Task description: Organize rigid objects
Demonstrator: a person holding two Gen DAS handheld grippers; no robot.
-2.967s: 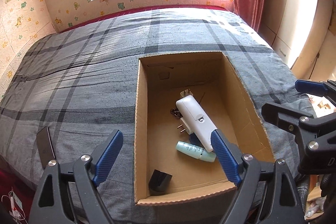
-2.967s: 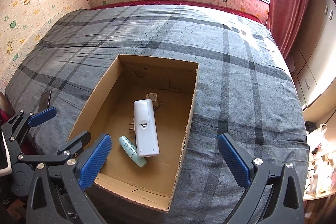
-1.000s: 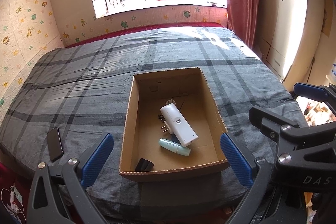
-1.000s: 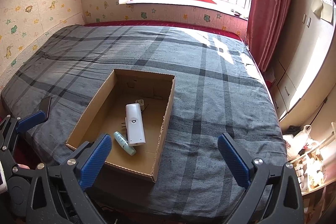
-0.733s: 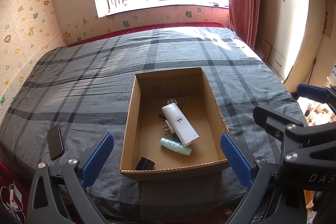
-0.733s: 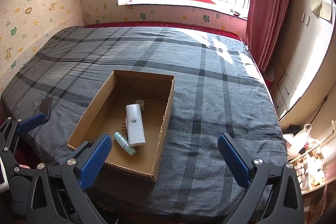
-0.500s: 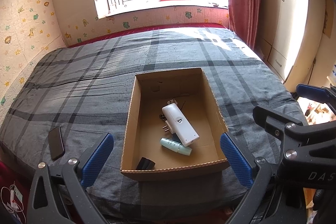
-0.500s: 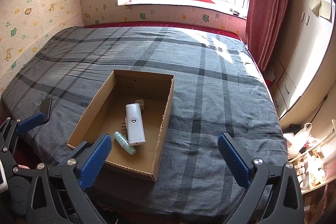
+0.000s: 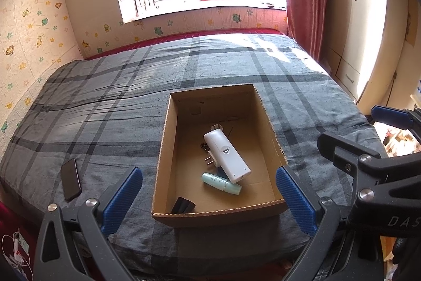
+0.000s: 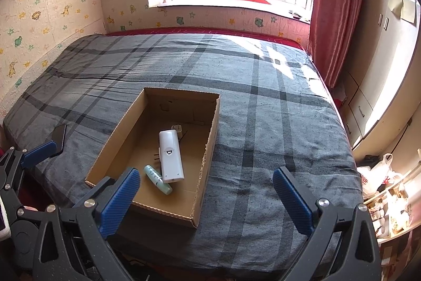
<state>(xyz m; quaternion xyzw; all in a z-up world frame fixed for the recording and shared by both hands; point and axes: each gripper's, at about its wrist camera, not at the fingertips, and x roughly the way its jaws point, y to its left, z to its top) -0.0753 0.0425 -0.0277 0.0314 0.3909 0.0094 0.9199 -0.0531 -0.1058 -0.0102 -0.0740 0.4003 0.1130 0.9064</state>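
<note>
An open cardboard box (image 9: 265,120) (image 10: 210,133) lies on the grey plaid bed. Inside it are a white plug adapter (image 9: 226,156) (image 10: 170,156), a mint tube (image 9: 221,183) (image 10: 157,179), a small black object (image 9: 183,205) at the near left corner, and small dark metal bits (image 9: 204,146). My left gripper (image 9: 208,198) is open and empty, held back from the box's near edge. My right gripper (image 10: 206,198) is open and empty, over the bed's near edge by the box's right side. Each gripper shows in the other's view.
A black phone (image 9: 70,179) (image 10: 59,134) lies on the bed left of the box. Wallpapered walls and a window stand behind the bed, a red curtain (image 10: 334,9) and cupboards at the right. Shelves with clutter (image 10: 389,191) sit at the lower right.
Both grippers have pulled back and up from the box since three seconds ago, so the box looks smaller. In the last second almost nothing has moved.
</note>
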